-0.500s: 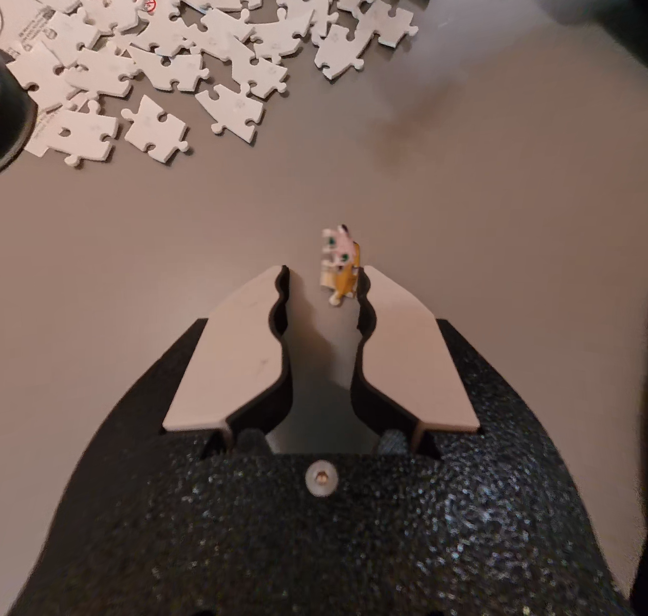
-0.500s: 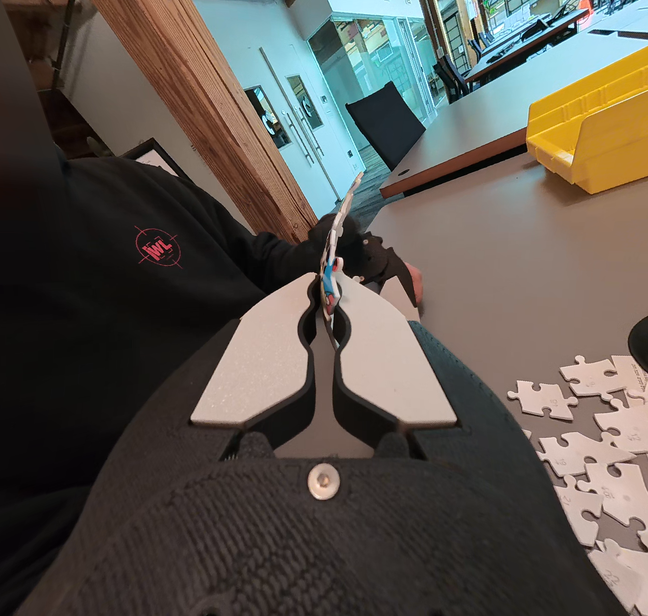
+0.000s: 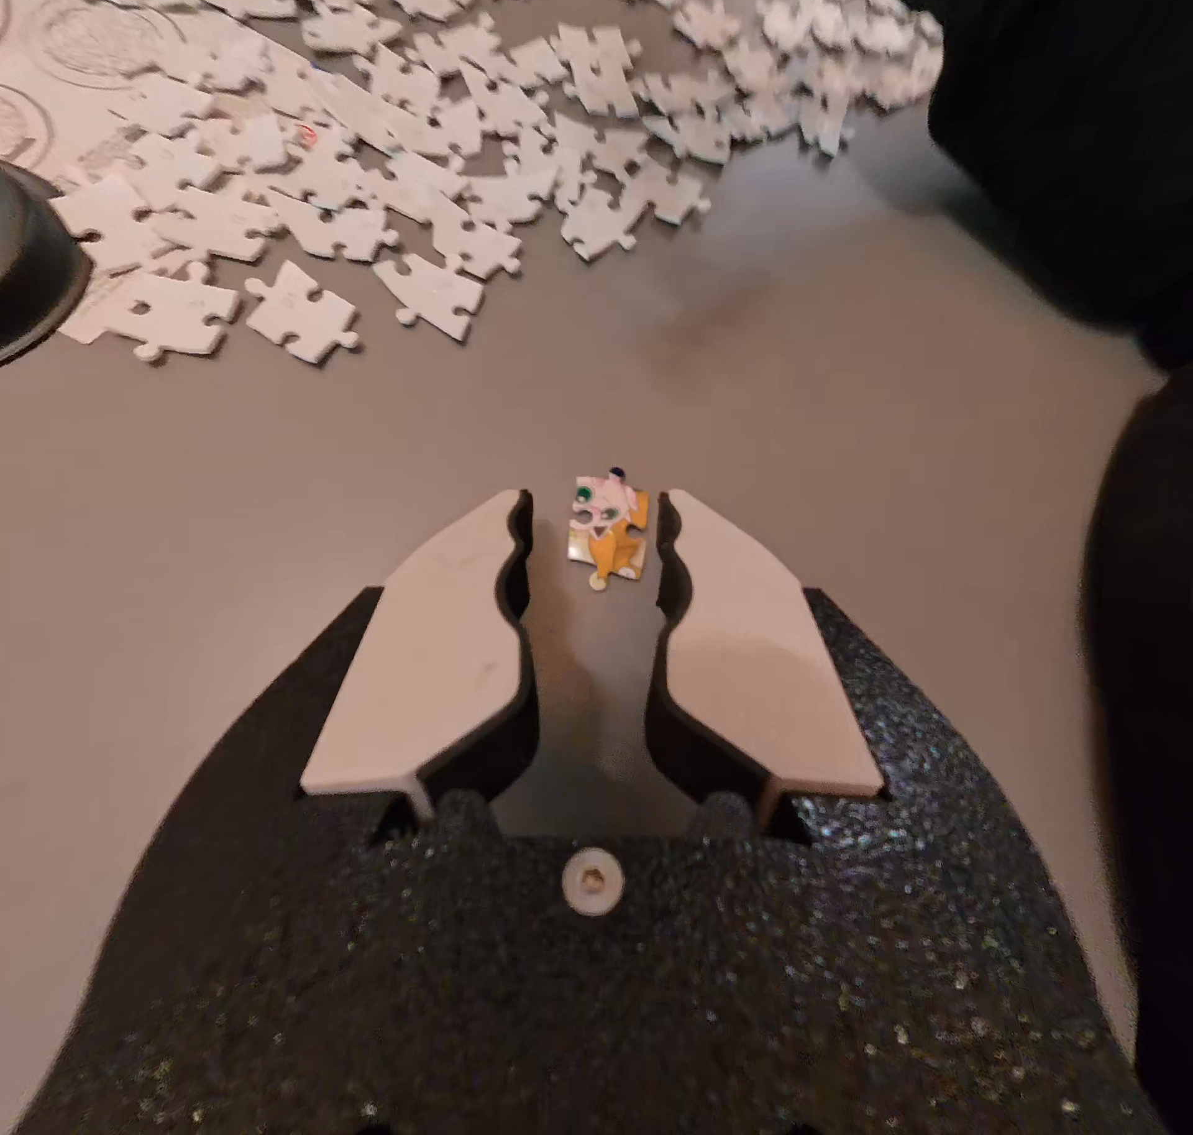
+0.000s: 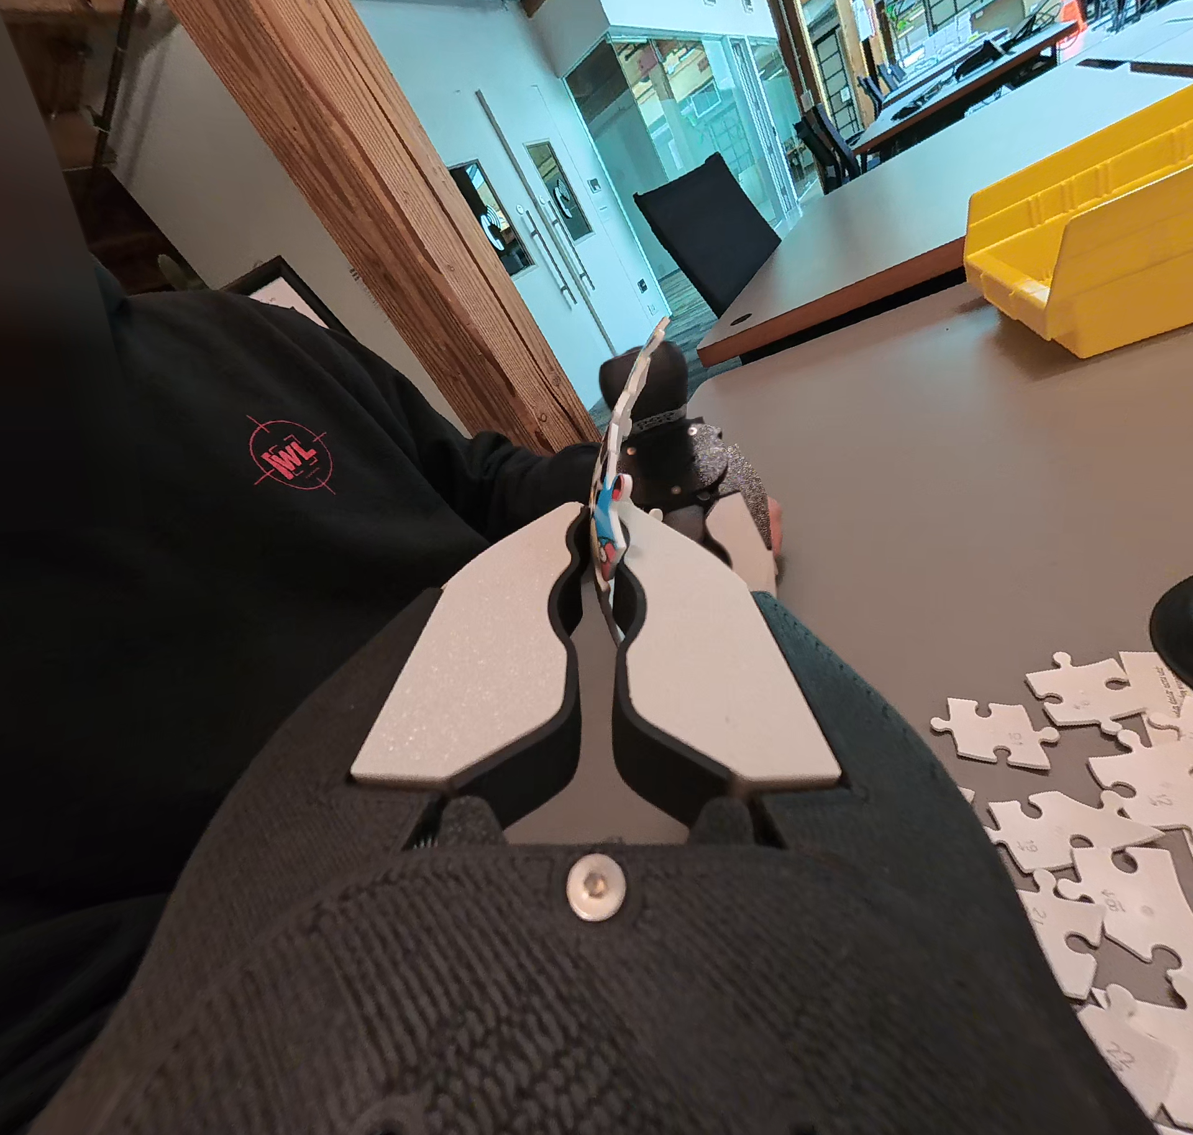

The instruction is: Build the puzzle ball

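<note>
A small colourful puzzle piece (image 3: 607, 532), pink and orange, lies face up on the grey table (image 3: 258, 490) between the tips of my left gripper (image 3: 594, 503), which is open and apart from it. My right gripper (image 4: 603, 523) is shut on the lower end of a curved strip of joined puzzle pieces (image 4: 629, 406), seen edge-on and held up in the air. The left gripper also shows in the right wrist view (image 4: 723, 490), low over the table behind the strip. Many loose white pieces (image 3: 452, 135) lie face down beyond the left gripper.
More loose white pieces (image 4: 1097, 813) lie at the right. A yellow bin (image 4: 1084, 251) stands far right. A black round base (image 3: 32, 264) and a printed sheet (image 3: 77, 51) are at the left. The person's black sleeve (image 3: 1065, 135) and torso (image 4: 193, 523) are close. One gripper's finger ends stand about 15 cm off the other's. Measured from the fingertips, the black round base (image 3: 32, 264) is 15 cm or so from the left gripper and 25 cm from the right.
My left gripper has opened wider and let go of the colourful piece, which leaned on the right finger and now lies flat. The left view has moved back. The right gripper still holds the strip.
</note>
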Demonstrator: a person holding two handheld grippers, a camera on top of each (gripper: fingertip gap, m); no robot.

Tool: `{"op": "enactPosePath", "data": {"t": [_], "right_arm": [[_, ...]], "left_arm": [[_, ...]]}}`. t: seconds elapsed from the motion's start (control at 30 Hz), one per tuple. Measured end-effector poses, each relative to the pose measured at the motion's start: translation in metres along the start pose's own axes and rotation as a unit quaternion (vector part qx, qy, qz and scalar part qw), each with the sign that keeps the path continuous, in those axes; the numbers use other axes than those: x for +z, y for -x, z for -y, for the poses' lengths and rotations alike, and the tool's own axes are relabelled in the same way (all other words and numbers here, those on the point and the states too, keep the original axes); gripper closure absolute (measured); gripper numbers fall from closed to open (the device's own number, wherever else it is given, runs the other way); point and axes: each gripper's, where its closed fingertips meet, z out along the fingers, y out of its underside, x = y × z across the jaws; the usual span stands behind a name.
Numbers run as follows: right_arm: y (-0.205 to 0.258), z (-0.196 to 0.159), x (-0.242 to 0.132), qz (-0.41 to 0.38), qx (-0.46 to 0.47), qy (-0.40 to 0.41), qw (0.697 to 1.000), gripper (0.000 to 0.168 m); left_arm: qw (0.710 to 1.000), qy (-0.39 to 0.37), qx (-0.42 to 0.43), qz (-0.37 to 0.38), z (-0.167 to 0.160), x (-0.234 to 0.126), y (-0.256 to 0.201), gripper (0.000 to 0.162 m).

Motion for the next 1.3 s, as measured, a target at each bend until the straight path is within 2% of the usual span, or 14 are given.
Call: {"op": "enactPosePath", "data": {"t": [0.03,0.27,0.57,0.77,0.97,1.13,1.3], "right_arm": [[0.0,0.0,0.0,0.0,-0.001,-0.001,1.0,0.165],[-0.001,0.0,0.0,0.001,0.002,-0.001,1.0,0.165],[-0.001,-0.001,0.0,0.0,0.002,-0.001,1.0,0.165],[-0.001,0.0,-0.001,0.0,0.001,-0.002,1.0,0.165],[0.0,0.0,-0.001,0.001,-0.002,-0.001,1.0,0.165],[0.001,0.001,-0.002,-0.001,-0.002,-0.003,1.0,0.165],[0.001,0.001,-0.001,0.0,-0.002,-0.002,1.0,0.165]], "left_arm": [[1.0,-0.002,-0.006,0.004,0.0,-0.001,0.003,0.127],[0.996,0.06,0.057,0.041,-0.016,0.008,0.006,0.123],[0.995,0.06,0.068,0.046,-0.017,0.008,0.004,0.128],[0.994,0.061,0.084,0.034,-0.017,0.009,-0.003,0.143],[0.994,0.061,0.09,0.03,-0.017,0.009,-0.004,0.143],[0.976,0.037,0.206,0.055,-0.012,0.007,-0.012,0.145],[0.931,-0.012,0.348,0.112,-0.004,0.003,-0.015,0.145]]}}
